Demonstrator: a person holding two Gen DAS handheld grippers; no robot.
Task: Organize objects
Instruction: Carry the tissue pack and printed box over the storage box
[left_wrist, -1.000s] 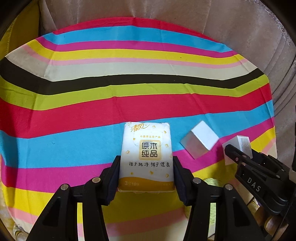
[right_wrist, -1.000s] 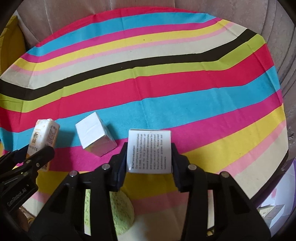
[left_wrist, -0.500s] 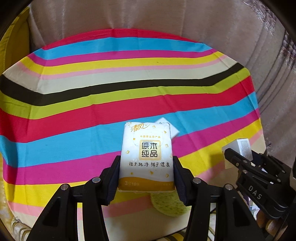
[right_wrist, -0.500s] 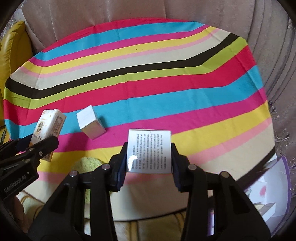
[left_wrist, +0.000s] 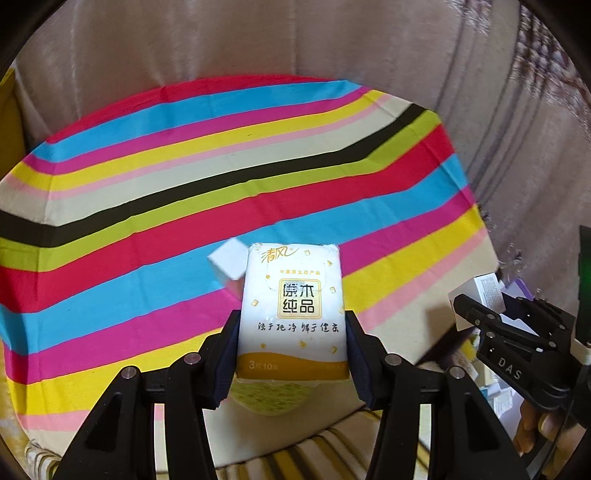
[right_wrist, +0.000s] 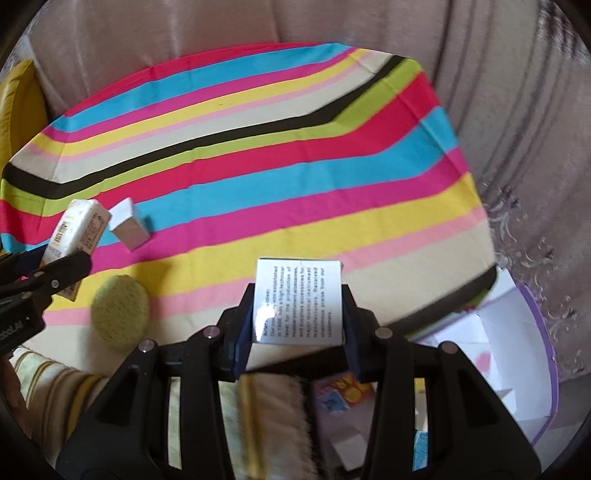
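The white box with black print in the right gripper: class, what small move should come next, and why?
Probably carry the white box with black print, clamped in the right gripper, on towards the purple-rimmed bin and release: the box already hangs past the striped cloth edge.

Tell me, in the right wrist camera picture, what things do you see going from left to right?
Tissue pack in the left gripper → small white box → green sponge → printed box in the right gripper → purple-rimmed bin.
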